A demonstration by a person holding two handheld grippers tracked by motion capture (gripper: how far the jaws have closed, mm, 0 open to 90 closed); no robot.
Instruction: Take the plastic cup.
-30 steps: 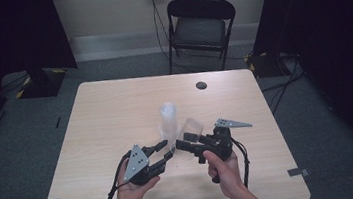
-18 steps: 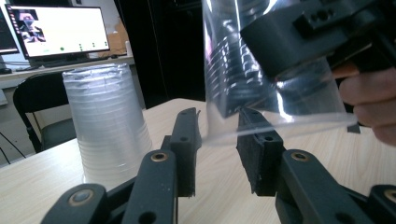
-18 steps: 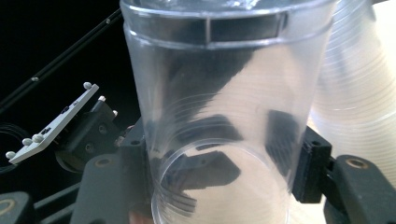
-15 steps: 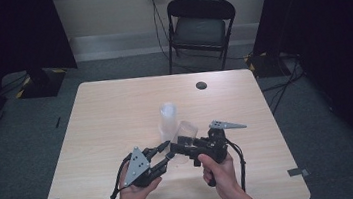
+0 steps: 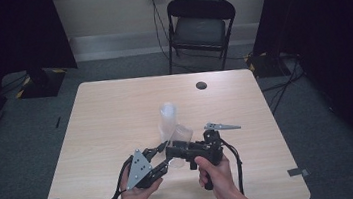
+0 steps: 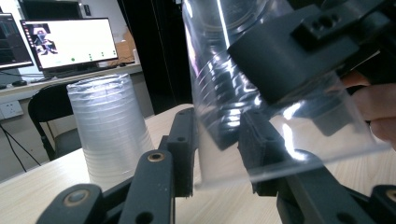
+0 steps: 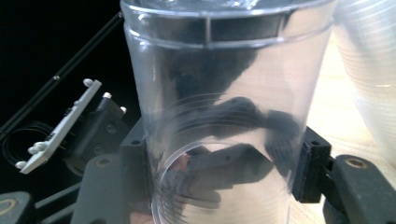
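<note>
A clear plastic cup (image 5: 182, 133) (image 7: 224, 107) hangs tilted over the near middle of the table, with my right gripper (image 5: 174, 151) (image 7: 224, 177) shut on it, one pad on each side of its wall. My left gripper (image 5: 167, 158) (image 6: 217, 154) meets it from the left, jaws apart at the cup's (image 6: 243, 98) rim end. One of its jaws touches the cup's edge and the other shows through the plastic. Whether they press on it I cannot tell. A stack of clear cups (image 5: 168, 116) (image 6: 109, 126) stands upside down just behind.
The wooden table (image 5: 115, 111) has a dark round grommet (image 5: 201, 85) near its far edge. A black folding chair (image 5: 199, 26) stands beyond the table. Cables trail from both grippers toward the near edge.
The right hand with the cup has edged slightly left, closer to the left gripper. The left hand and the cup stack have stayed where they were.
</note>
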